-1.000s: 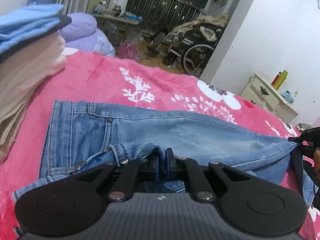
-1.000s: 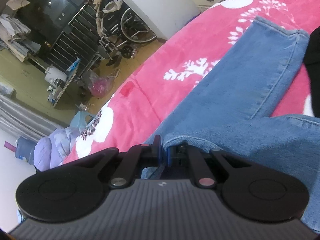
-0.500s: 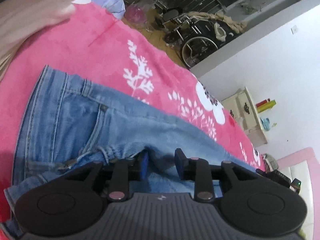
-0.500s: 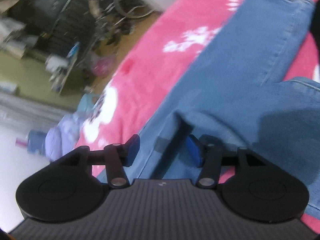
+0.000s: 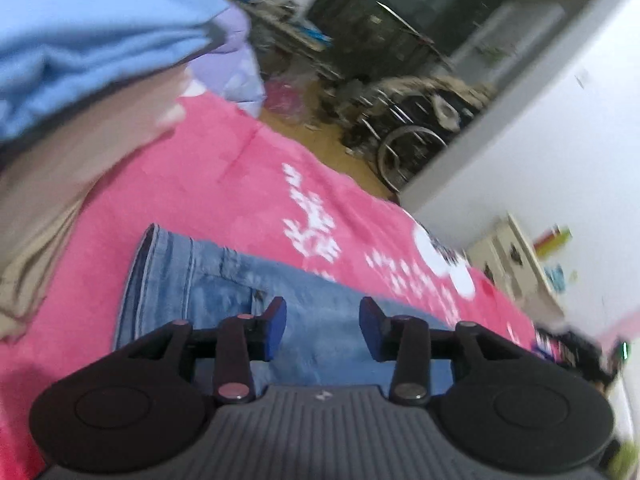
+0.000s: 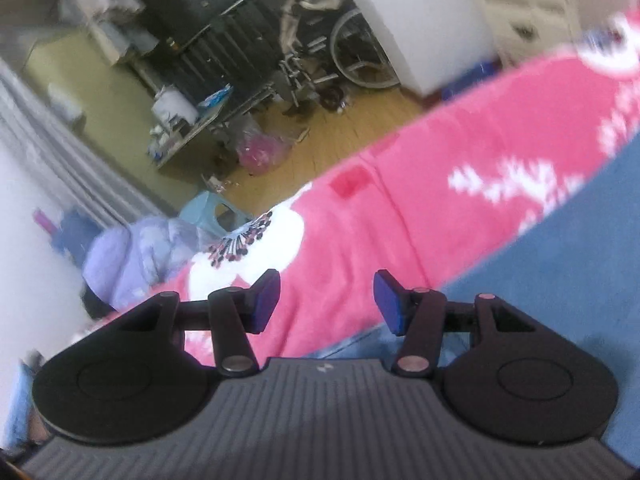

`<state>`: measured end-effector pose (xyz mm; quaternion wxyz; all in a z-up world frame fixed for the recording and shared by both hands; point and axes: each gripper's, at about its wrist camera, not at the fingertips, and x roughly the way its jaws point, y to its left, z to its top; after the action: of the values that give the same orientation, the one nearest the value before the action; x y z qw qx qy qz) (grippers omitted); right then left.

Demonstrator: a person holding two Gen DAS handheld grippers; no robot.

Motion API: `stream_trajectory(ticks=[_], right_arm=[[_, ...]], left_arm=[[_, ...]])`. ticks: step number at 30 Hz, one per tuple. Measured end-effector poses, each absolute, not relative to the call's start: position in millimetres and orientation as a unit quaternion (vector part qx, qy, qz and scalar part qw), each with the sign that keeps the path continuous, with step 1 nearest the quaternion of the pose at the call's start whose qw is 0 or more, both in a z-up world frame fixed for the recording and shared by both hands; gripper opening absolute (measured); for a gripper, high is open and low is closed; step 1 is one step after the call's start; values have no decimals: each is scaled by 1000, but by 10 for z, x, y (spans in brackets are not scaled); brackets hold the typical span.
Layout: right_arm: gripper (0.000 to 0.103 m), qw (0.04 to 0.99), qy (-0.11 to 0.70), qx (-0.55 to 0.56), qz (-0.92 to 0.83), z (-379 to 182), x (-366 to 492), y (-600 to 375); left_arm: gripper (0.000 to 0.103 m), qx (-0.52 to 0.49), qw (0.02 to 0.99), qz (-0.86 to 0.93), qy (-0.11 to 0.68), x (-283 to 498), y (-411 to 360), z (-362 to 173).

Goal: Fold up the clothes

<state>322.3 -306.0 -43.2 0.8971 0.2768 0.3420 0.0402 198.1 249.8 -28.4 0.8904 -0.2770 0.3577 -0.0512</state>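
Note:
Blue jeans (image 5: 224, 288) lie flat on the pink floral bedspread (image 5: 224, 184), waistband toward the left. My left gripper (image 5: 322, 330) is open and empty, just above the jeans near the pocket. In the right wrist view the jeans (image 6: 560, 280) fill the lower right. My right gripper (image 6: 326, 302) is open and empty, over the jeans' edge and the bedspread (image 6: 420, 200). Both views are motion-blurred.
A stack of folded clothes (image 5: 72, 92), blue on beige, stands on the bed at the left. A wheelchair (image 5: 404, 136) and a white wall corner (image 5: 520, 152) are beyond the bed. A cream dresser (image 5: 516, 260) stands at the right. A lilac bundle (image 6: 132, 256) lies past the bed's end.
Both grippers were shut on folds of the jeans, then opened and let go. Both have lifted and pulled back, and the jeans now lie flat.

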Motion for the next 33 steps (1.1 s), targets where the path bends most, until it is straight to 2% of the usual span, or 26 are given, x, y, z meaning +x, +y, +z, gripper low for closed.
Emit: stream_trajectory(ticks=[5,11,15,18,21,28,29,33], right_arm=[[52,861,400,292,115,-247,2923,-2836],[56,748,472,445,142,-626,2101,-2757],[59,687,503,508,131,-988,1786,-2685],[59,652,511,545,132,-1220,1689,-2585],[61,642,484,575,154,-1383,1752,-2438],[60,660,433,591,169,-1400,1984,-2221],[59,661,428,592,171,-1387,2005,-2210],[27,650,429,599,187,-1423,2121,-2103]], left_arm=[[48,-203,900,-102,371,1411,2348,-100],[52,-263,855,-125,428,1026,2352,-380],[52,-304,830,-103,456,911,2395,-657],[54,-322,831,-54,451,933,2441,-807],[54,-340,832,-25,438,967,2457,-863],[53,-380,830,43,406,1048,2495,-993],[53,-386,829,52,401,1060,2500,-1011],[45,-388,831,87,389,1094,2465,-1014]])
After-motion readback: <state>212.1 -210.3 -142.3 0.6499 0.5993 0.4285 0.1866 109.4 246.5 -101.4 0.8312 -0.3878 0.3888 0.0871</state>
